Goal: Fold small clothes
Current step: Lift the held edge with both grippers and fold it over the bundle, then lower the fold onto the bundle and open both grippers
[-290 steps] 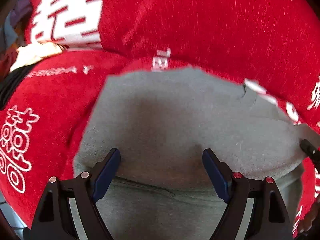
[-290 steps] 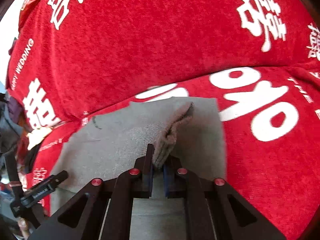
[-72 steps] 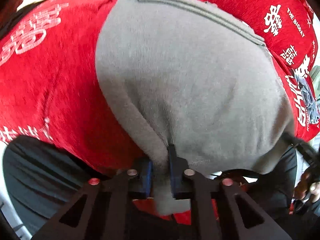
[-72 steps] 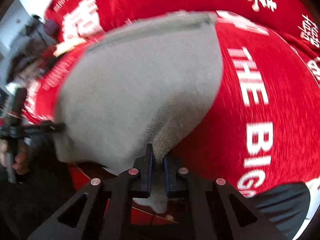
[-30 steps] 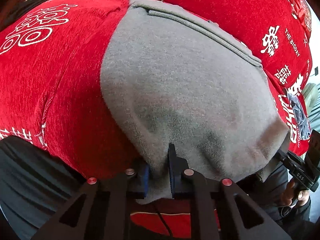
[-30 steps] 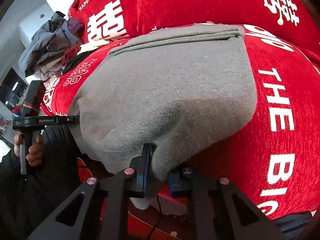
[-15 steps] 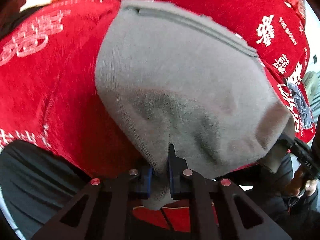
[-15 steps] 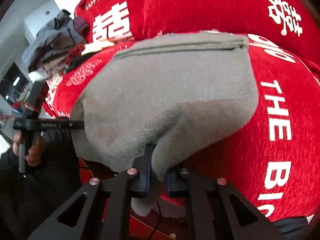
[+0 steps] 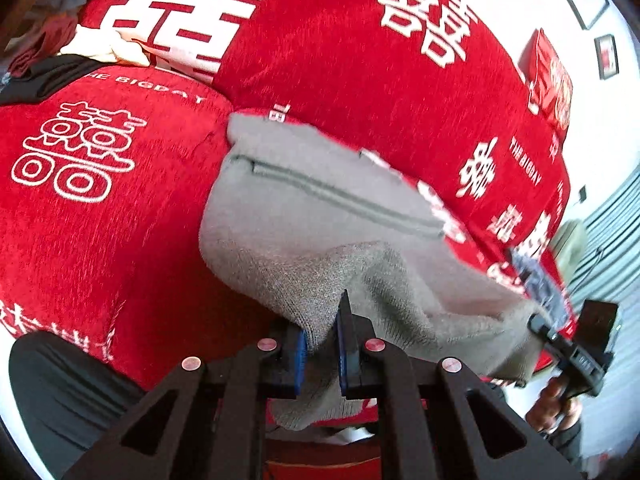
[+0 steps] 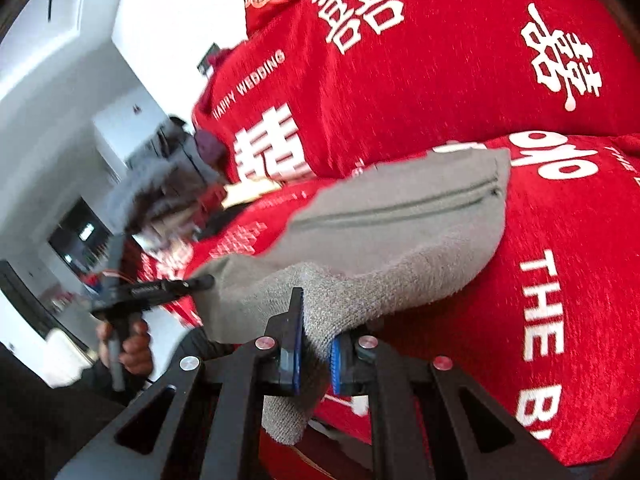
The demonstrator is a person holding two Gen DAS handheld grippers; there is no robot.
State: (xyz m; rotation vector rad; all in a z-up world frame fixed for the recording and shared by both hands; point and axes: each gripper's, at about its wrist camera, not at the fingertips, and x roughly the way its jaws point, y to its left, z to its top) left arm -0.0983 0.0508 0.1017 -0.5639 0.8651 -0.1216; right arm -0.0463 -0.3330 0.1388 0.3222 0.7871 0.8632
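Observation:
A grey knit garment (image 9: 320,216) lies on the red sofa seat with its far folded edge on the cushion and its near edge lifted. My left gripper (image 9: 322,340) is shut on the near left corner of the garment. My right gripper (image 10: 316,344) is shut on the near right corner of the same garment (image 10: 400,232). The right gripper shows at the right of the left wrist view (image 9: 560,332), and the left gripper at the left of the right wrist view (image 10: 160,288). The near hem hangs between them above the sofa's front edge.
The red sofa cover (image 9: 100,220) with white lettering covers seat and backrest (image 10: 440,60). A pile of other clothes (image 10: 172,184) lies at the sofa's left end, also seen in the left wrist view (image 9: 52,44). A red cushion (image 9: 552,76) sits at far right.
Both grippers have risen and moved forward with the near edge, so the near part of the garment is lifted off the seat's front and starts to fold toward the back.

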